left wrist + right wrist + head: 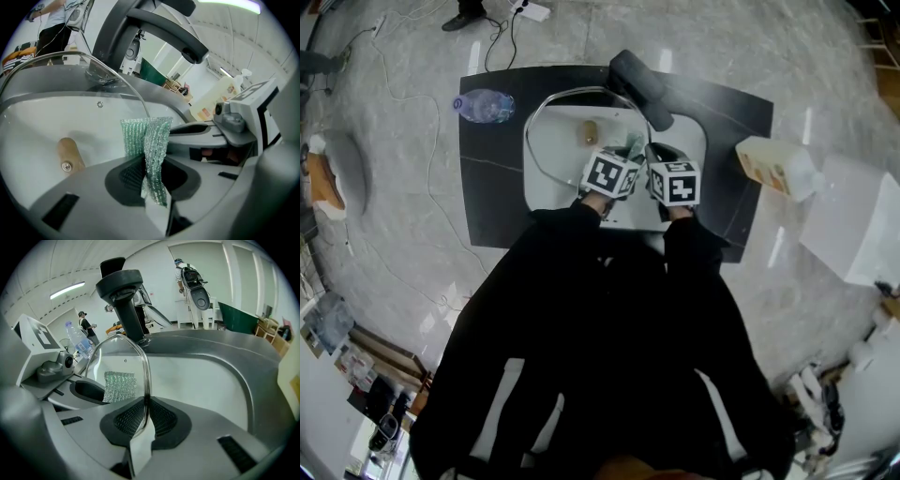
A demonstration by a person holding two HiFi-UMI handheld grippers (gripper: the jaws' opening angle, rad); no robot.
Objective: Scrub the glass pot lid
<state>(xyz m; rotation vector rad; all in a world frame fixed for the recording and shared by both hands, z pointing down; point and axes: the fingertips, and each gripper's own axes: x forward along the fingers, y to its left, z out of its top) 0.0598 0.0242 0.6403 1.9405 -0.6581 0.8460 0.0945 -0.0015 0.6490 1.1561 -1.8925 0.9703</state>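
From the head view, the left claw [627, 150] and right claw [660, 156] sit side by side over a white sink [689, 141] set in a dark worktop [487, 187]. The worktop stands on a pale, veined floor [412, 244] strewn with cables. The glass pot lid [562, 114] stands in the basin under a black tap [639, 84]. A plastic bottle [485, 105] lies on the worktop's left part.

In the left gripper view, the left claw [151, 176] is clamped on a green mesh scrubber [146, 140], just beside the lid's rim [117, 77]. The lid's wooden knob [70, 153] shows through the glass.

In the right gripper view, the right claw [146, 417] is closed on the lid's edge [144, 366], holding it upright. Behind are white walls, a ceiling strip light [68, 290] and people standing.
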